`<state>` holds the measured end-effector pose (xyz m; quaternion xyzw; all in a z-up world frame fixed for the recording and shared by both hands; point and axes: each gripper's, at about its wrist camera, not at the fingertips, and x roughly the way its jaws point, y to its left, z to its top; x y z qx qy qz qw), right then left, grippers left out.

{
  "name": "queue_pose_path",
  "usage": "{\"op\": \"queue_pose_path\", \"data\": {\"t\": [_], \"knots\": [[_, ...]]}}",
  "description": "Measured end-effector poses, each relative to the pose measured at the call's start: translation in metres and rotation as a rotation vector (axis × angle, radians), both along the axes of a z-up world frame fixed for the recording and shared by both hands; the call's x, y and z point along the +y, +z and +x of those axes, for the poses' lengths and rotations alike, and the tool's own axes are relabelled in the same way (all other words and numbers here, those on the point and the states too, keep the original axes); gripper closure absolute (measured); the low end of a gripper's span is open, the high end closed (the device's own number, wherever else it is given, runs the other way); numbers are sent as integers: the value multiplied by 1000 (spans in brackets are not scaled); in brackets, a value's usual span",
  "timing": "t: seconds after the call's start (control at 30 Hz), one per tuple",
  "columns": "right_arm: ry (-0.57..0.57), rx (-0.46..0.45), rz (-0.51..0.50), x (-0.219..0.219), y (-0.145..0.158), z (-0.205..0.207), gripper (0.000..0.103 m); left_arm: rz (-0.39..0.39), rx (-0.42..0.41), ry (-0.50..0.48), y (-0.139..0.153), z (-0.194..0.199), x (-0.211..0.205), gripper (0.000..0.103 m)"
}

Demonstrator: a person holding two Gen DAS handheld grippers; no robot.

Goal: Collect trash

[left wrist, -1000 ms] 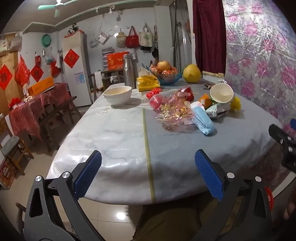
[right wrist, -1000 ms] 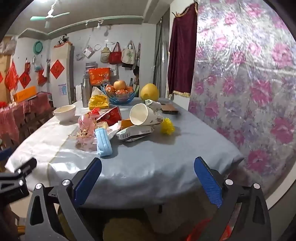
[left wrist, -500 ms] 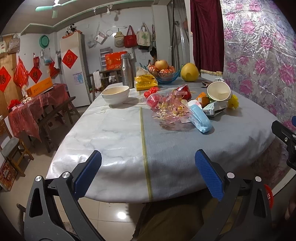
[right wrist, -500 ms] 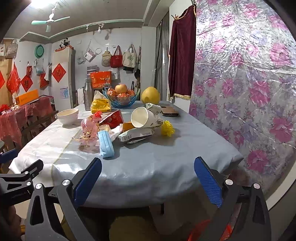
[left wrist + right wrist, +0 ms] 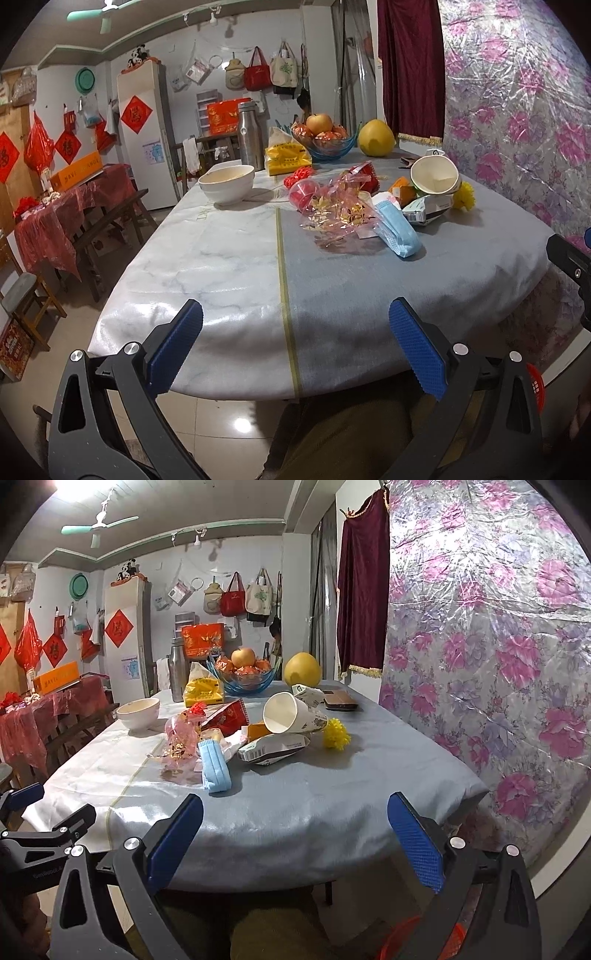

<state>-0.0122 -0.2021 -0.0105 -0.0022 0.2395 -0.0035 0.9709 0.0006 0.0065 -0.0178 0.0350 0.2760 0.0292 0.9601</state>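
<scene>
The trash sits in one heap right of centre in the left wrist view. A blue mask (image 5: 397, 234) lies crumpled and lengthwise at the heap's near edge. Just left of it a clear pink wrapper (image 5: 338, 206) with gold print lies flat and creased. Behind, a white paper cup (image 5: 434, 176) lies tipped, its mouth facing the camera, over a flattened white packet (image 5: 426, 211). A yellow flower (image 5: 464, 195) lies just right of the cup.
</scene>
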Motion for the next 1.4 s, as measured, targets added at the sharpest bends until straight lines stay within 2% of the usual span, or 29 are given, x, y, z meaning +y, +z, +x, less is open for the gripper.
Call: {"op": "queue_pose_path", "data": {"t": [1.4], "knots": [[18,23,31,-4,-4,-2,5,10,1,-3,-2,-2,-3,6]]}}
